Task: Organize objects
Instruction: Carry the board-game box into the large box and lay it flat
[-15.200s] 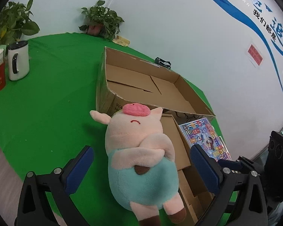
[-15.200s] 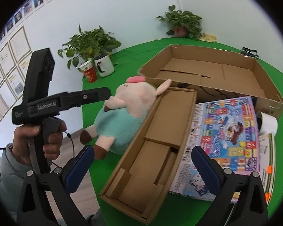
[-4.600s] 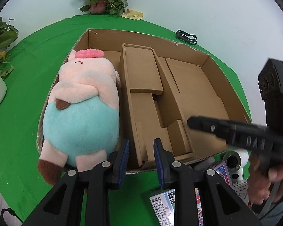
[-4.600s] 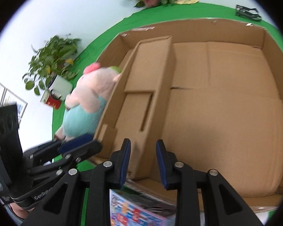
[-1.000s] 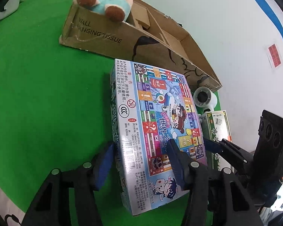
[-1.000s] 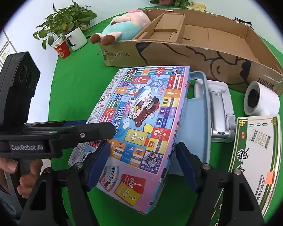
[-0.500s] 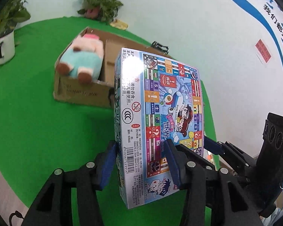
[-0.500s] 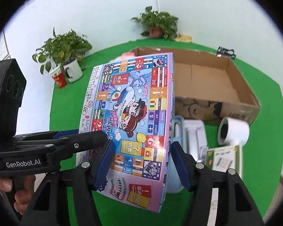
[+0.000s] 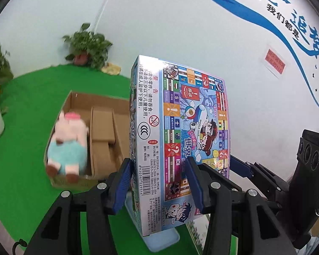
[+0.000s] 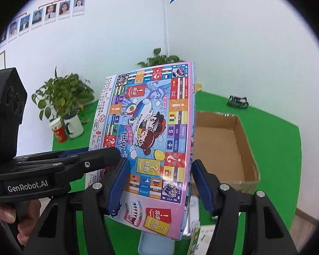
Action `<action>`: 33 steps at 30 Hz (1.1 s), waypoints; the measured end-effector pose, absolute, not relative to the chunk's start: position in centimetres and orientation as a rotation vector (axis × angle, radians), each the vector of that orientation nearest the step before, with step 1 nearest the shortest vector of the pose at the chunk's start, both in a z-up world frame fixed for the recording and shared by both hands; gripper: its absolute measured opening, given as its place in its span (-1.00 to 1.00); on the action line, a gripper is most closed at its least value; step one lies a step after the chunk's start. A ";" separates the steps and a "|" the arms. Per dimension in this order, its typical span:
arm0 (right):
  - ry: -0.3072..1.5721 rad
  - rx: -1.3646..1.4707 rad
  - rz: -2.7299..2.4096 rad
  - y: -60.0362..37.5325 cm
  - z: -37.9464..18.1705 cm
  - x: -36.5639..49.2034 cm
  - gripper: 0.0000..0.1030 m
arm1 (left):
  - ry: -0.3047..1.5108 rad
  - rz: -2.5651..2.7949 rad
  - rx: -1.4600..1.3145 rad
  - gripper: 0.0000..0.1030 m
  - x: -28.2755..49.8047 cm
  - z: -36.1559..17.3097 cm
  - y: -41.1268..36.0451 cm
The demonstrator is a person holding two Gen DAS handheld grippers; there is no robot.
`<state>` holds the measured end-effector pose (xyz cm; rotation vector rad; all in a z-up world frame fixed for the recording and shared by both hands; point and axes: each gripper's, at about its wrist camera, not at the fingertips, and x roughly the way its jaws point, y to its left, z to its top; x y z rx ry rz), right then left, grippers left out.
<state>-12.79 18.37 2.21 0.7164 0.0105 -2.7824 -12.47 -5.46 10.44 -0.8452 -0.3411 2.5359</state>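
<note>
Board game box (image 9: pixel 180 136): held up in the air above the counter, tilted nearly upright, printed lid facing the cameras, barcode side toward the left.
Left gripper (image 9: pixel 157 182): jaws closed on the box's left long edge, one blue pad on the barcode side, the other on the printed lid; it reaches up from below, fingers pointing forward and upward.
Right gripper (image 10: pixel 159 182): jaws clamped across the box's right portion, blue pads on the lid and on the pink edge; fingers also angled upward from below.
Hand (image 10: pixel 21 223): wrapped round the left gripper's black handle, seen low at the left in the right wrist view.
Cardboard box (image 9: pixel 100 127): open, lying on the green counter (image 9: pixel 21 110) beyond the held box; it holds a plush pig (image 9: pixel 67 144) at its left side, with a cardboard insert (image 9: pixel 102 136) beside the pig.
Right part of cardboard box (image 10: pixel 219 148): bare brown floor.
Plants (image 10: pixel 61 97): at the counter's far edge, with a white mug (image 10: pixel 73 125) and a red cup (image 10: pixel 59 131) just in front.
</note>
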 end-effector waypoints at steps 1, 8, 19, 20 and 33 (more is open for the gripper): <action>0.011 0.688 -2.794 18.6 3.0 -13.1 0.16 | -0.320 2.540 -0.816 -0.07 -12.8 11.5 -5.1; -0.002 0.562 -2.858 20.0 7.0 -14.8 0.16 | -0.226 2.567 -0.686 -0.07 -15.3 17.2 -3.1; -0.011 0.571 -2.852 21.1 8.5 -20.2 0.16 | -0.221 2.586 -0.697 -0.07 -21.4 20.4 -1.2; -0.018 0.580 -2.851 21.5 8.4 -20.5 0.16 | -0.225 2.586 -0.710 -0.07 -22.1 20.1 -1.0; -0.201 0.948 -2.716 23.4 -0.1 -28.4 0.15 | -0.190 2.565 -1.047 -0.07 -30.5 9.6 1.8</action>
